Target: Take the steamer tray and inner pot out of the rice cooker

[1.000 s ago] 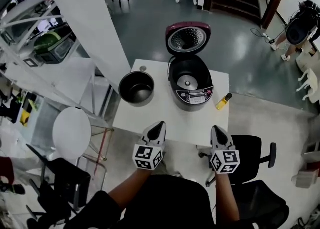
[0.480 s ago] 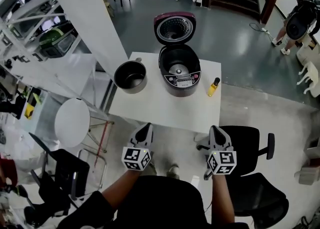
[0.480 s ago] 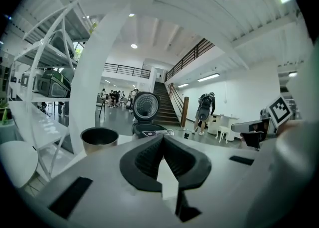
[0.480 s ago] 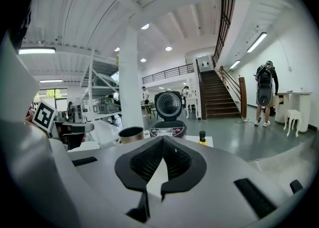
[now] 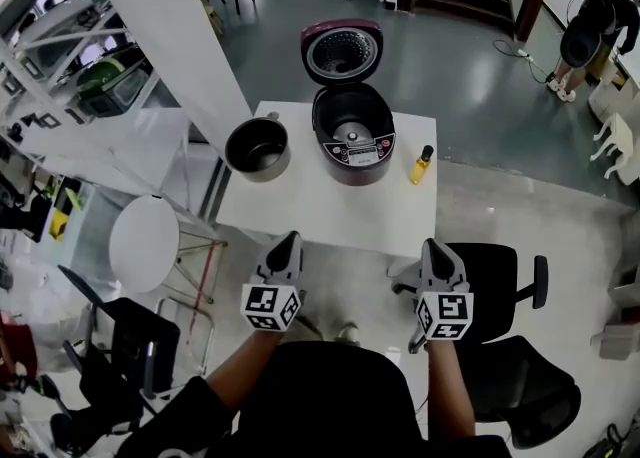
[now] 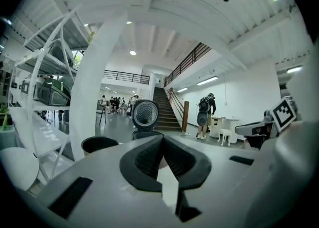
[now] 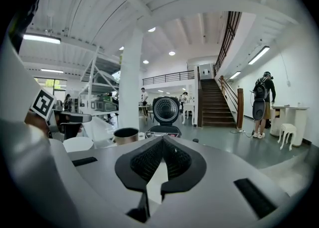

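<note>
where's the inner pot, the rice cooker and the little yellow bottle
inner pot (image 5: 257,149), head view, its dark inside
rice cooker (image 5: 362,155), head view, front control panel
yellow bottle (image 5: 420,167), head view, its body

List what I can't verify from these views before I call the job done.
- Steamer tray: seen in no view. The inner pot is too dark and small in the head view to show whether the tray sits inside.
- Rice cooker body: in both gripper views it is mostly hidden behind the shut jaws, and mainly its lid shows.
- Bottle label: too small to read in the head view.
</note>
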Action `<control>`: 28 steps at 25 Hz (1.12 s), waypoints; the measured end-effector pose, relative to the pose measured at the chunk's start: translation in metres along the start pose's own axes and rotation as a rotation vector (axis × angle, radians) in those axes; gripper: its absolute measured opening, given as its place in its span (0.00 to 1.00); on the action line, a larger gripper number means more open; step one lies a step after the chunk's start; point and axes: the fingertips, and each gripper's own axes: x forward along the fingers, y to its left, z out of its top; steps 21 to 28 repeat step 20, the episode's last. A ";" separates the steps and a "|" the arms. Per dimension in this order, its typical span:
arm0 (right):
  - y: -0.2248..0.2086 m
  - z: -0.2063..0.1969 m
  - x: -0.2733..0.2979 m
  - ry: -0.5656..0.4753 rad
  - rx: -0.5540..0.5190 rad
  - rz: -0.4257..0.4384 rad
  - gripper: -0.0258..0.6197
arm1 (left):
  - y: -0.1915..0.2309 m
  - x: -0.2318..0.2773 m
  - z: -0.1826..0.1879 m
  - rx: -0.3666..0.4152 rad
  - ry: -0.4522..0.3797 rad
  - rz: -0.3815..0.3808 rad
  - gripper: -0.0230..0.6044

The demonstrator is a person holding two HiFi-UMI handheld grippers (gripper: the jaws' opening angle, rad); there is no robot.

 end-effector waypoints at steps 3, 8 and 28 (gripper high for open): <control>-0.005 -0.002 -0.005 0.009 0.009 -0.029 0.04 | 0.003 -0.002 0.000 -0.017 -0.005 0.002 0.04; -0.001 -0.001 -0.013 0.001 0.013 -0.045 0.04 | 0.006 -0.008 0.000 -0.021 -0.010 -0.011 0.04; 0.024 -0.002 -0.030 -0.031 0.008 -0.016 0.04 | 0.009 -0.030 -0.008 -0.031 -0.001 0.005 0.04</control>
